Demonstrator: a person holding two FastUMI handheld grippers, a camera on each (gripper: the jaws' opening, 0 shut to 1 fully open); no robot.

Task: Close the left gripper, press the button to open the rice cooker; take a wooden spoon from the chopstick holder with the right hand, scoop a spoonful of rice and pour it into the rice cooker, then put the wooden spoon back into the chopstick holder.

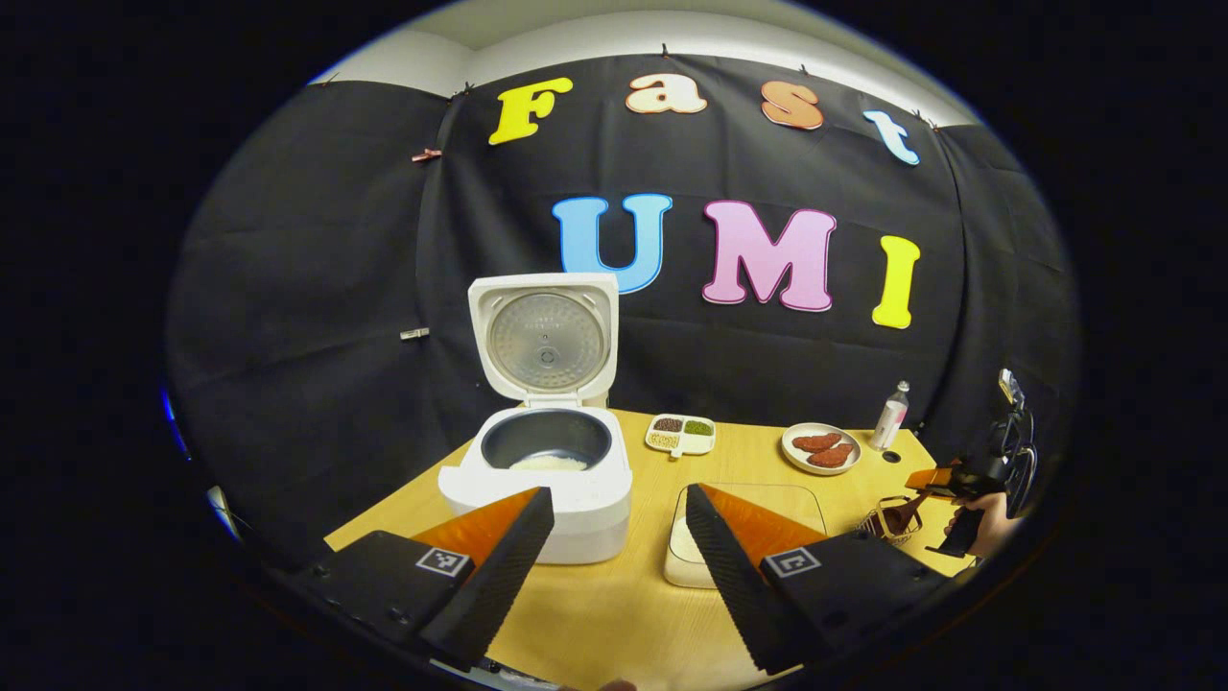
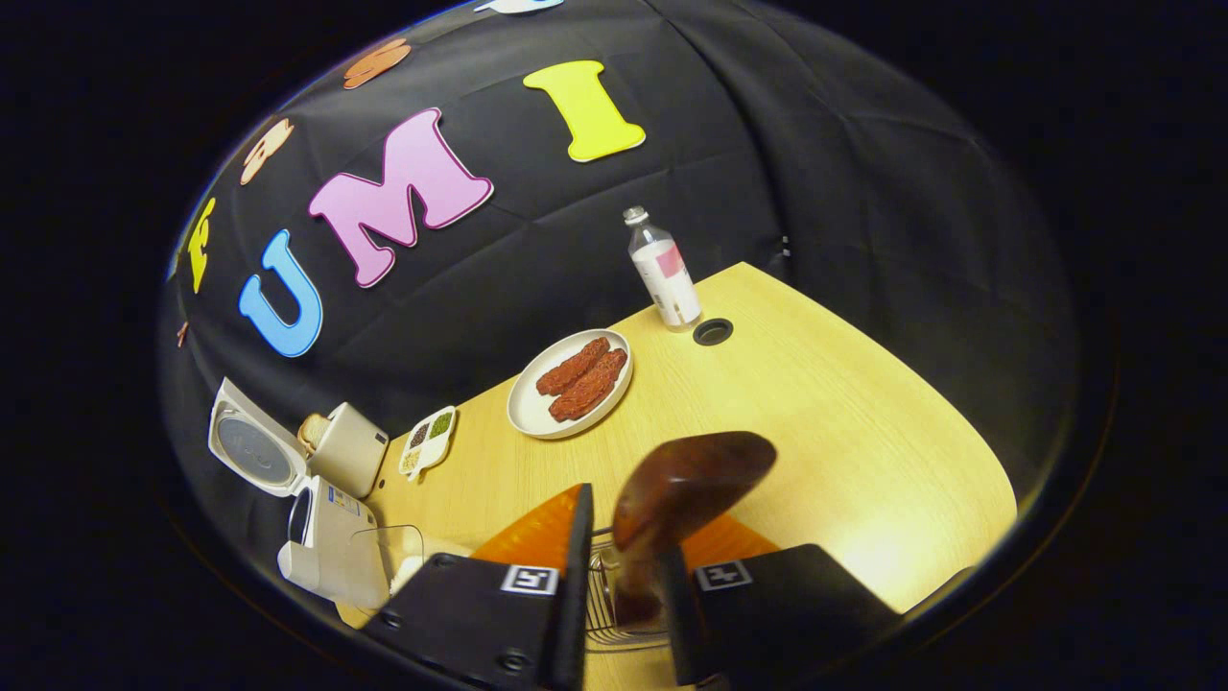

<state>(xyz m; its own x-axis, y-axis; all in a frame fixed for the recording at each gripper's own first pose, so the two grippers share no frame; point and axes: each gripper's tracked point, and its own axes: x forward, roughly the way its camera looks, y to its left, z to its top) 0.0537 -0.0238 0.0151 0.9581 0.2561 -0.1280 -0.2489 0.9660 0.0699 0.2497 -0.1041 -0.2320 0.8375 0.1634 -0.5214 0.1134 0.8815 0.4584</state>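
Your right gripper (image 2: 622,566) has its fingers clamped on the wooden spoon (image 2: 686,494), upright over the chopstick holder (image 2: 614,614), bowl above handle. The holder lies straight below. Your left gripper (image 1: 619,537) hangs open before the open rice cooker (image 1: 542,475).
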